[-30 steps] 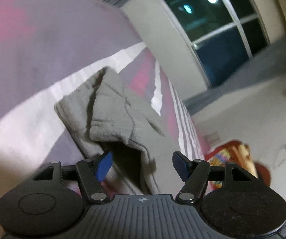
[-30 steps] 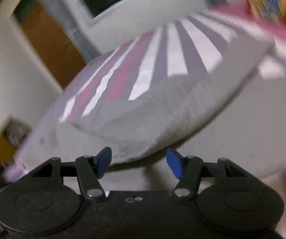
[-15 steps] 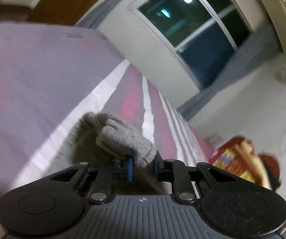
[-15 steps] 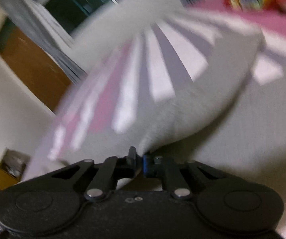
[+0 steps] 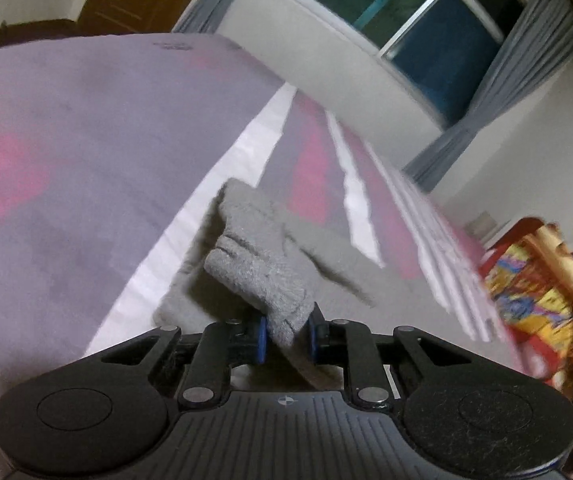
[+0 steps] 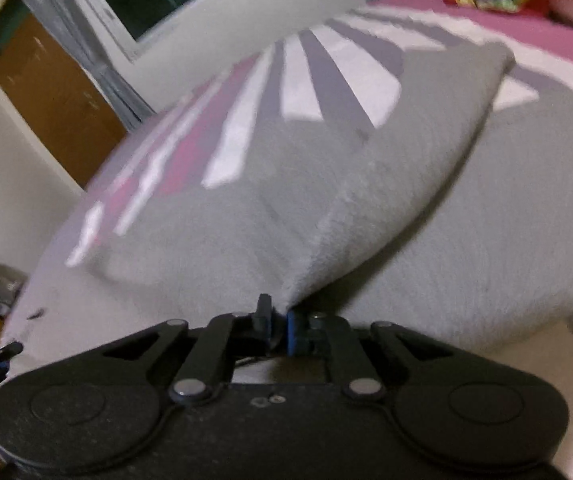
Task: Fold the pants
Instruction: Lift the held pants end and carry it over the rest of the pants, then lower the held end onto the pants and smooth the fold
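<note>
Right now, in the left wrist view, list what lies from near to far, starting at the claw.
Left claw shut on the grey pants → striped bedspread → white wall → dark window.

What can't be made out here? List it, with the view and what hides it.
- Left wrist view: the pants bunch up, and the stretch nearest the left hand-held gripper is hidden behind its body.
- Right wrist view: the cloth runs off the right edge; motion blur smears its seams. The pinch of the right hand-held gripper hides the edge.
- Both views: the colourful object on the bed is blurred and cut off.
</note>
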A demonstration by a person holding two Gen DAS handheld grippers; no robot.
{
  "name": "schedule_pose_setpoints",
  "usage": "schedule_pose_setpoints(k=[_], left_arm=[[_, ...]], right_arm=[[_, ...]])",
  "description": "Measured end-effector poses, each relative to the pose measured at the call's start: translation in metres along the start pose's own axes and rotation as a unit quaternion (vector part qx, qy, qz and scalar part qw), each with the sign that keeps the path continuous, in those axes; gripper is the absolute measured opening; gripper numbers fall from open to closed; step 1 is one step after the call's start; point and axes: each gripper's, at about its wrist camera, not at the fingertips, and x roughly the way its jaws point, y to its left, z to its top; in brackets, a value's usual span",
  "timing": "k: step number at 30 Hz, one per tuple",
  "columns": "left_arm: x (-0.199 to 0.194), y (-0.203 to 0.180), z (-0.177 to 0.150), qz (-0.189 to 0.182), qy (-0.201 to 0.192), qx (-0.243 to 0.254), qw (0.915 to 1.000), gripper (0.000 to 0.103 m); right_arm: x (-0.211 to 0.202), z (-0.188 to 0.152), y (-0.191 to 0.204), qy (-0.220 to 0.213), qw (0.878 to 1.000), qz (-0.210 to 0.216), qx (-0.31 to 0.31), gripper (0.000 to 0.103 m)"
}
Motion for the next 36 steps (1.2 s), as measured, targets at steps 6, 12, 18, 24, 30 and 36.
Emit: schedule_pose_setpoints(k=[6, 12, 18, 24, 30, 36], left_arm=[[0.02, 0.0, -0.005, 0.043, 0.053, 0.024, 0.9973, 0.02], [0.03, -0.029, -0.009, 0.088, 0.069, 0.091, 0.9895, 0.02], [0.025, -0.032, -0.008, 0.096, 0.07, 0.087, 0.9892, 0.02], [0.03, -0.031, -0.013, 0.092, 0.075, 0.08, 0.9897, 0.02], [0.035, -0.032, -0.014, 0.097, 0.079, 0.078, 0.9891, 0.02], [0.038, -0.034, -0.014, 0.104, 0.081, 0.08, 0.9881, 0.021]], right_arm=[[0.008, -0.007, -0.016, 0.039, 0.999, -0.022, 0.024, 0.019], [0.005, 0.027, -0.012, -0.031, 0.993, -0.115, -0.016, 0.048], [0.052, 0.062, -0.028, 0.036, 0.978, -0.203, -0.039, 0.039], [-0.029, 0.042, -0.039, -0.02, 0.989, -0.144, -0.039, 0.004], [-0.017, 0.002, -0.077, 0.031, 0.985, -0.168, -0.034, 0.011], [-0.015, 0.032, -0.049, -0.035, 0.967, -0.204, -0.149, 0.031]])
